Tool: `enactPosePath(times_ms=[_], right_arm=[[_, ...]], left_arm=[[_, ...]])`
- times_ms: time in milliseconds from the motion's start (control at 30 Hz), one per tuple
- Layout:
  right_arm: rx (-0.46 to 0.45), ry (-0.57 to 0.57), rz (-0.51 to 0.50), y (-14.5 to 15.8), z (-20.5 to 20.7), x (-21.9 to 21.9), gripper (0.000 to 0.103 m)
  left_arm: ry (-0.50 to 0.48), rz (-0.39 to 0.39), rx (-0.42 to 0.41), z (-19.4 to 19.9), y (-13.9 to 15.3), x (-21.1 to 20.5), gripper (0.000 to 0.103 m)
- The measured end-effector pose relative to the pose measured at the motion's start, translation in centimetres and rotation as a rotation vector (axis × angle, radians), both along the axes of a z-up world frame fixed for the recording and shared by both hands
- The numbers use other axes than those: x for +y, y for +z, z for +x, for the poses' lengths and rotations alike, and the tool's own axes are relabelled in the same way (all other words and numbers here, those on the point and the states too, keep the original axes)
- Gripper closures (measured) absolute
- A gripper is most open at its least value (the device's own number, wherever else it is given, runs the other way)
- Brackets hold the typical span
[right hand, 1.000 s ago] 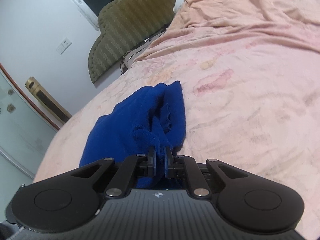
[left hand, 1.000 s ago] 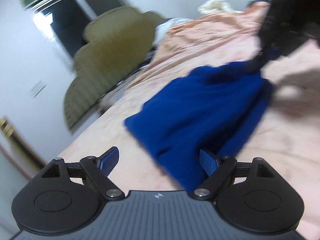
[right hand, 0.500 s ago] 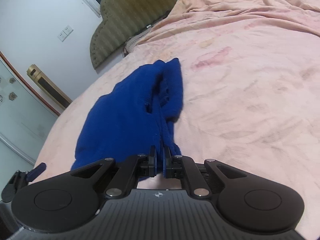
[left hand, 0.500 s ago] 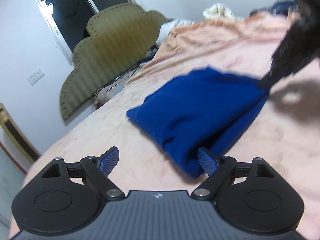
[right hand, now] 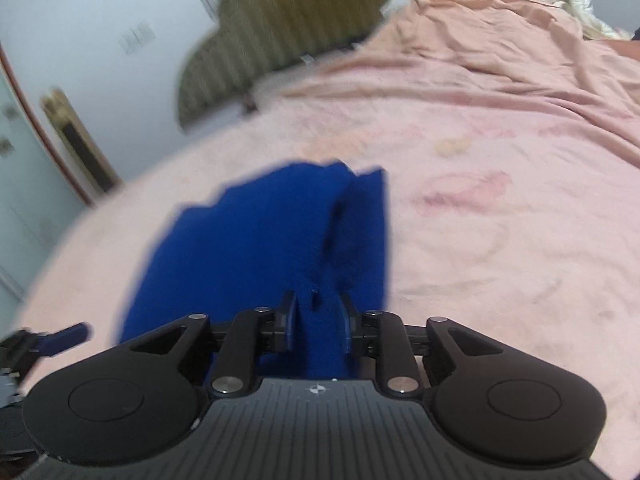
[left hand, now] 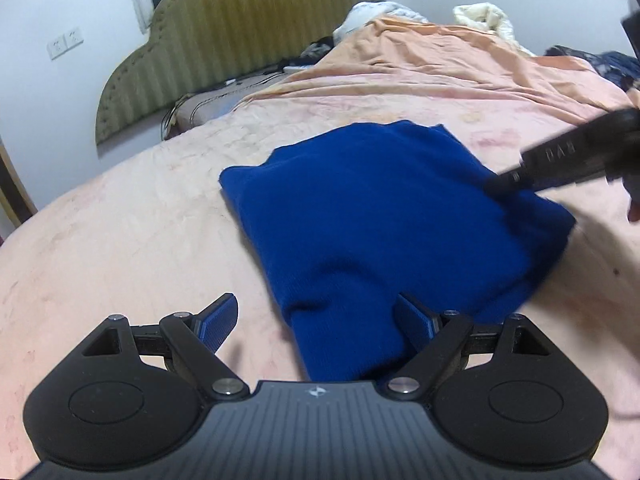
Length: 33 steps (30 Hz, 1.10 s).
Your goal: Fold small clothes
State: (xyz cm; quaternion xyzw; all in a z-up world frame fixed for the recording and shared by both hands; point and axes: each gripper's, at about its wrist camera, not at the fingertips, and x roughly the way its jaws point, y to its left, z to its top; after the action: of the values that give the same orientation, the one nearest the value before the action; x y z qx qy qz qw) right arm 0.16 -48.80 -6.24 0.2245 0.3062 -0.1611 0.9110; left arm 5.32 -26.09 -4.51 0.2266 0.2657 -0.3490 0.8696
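One deep-blue knitted garment (left hand: pixel 384 216) lies folded into a thick, rough rectangle on the pink bedsheet (left hand: pixel 132 240), its near fold bulging softly and its far edge straight. From the right wrist view the same blue cloth (right hand: pixel 256 248) shows layered flaps along its far end, though that picture is blurred.

The left gripper (left hand: pixel 318 318) hovers low at the near edge of the garment with its jaws spread wide; its right blue ribbed pad (left hand: pixel 414 316) sits against the fold, while its left one stands over bare sheet. The right gripper (right hand: pixel 316 322) reaches in from the opposite side (in the left view it appears as a dark bar slanting down onto the cloth's far right corner). Its jaws stand partly apart, a ridge of blue fabric between them; whether the pads press it I cannot tell.

The sheet is matte and lightly creased, with faint reddish blotches. Behind it rises an olive scalloped padded headboard (left hand: pixel 224 40) with vertical ribs, and a crumpled peach blanket (left hand: pixel 460 56) is heaped toward the far side.
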Motion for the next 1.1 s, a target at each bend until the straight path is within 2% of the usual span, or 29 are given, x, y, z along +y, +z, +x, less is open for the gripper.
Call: enactPosePath(times_ms=[67, 200, 300, 433, 600, 1100], right_arm=[[-0.003, -0.021, -0.022, 0.0, -0.6, 0.1, 0.067], [-0.054, -0.031, -0.088, 1.5, -2.0, 2.0, 0.066], [-0.081, 0.011, -0.142, 2.6, -2.3, 4.2, 0.052], [-0.069, 0.049, -0.207, 3.2, -2.4, 6.5, 0.043], [-0.054, 0.063, -0.170, 2.8, -2.9, 7.0, 0.041], [-0.041, 0.106, -0.166, 2.1, -3.9, 8.8, 0.030]], left_arm=[[0.015, -0.010, -0.006, -0.3, 0.5, 0.3, 0.017], [0.101, -0.038, 0.056, 0.9, 1.6, -0.2, 0.017], [0.164, -0.035, 0.089, 1.3, 1.7, -0.5, 0.017], [0.222, -0.010, 0.119, 1.3, 1.5, -0.5, 0.017], [0.252, -0.015, 0.143, 1.4, 1.7, 0.0, 0.017], [0.291, -0.005, 0.168, 1.2, 1.8, 0.0, 0.017]])
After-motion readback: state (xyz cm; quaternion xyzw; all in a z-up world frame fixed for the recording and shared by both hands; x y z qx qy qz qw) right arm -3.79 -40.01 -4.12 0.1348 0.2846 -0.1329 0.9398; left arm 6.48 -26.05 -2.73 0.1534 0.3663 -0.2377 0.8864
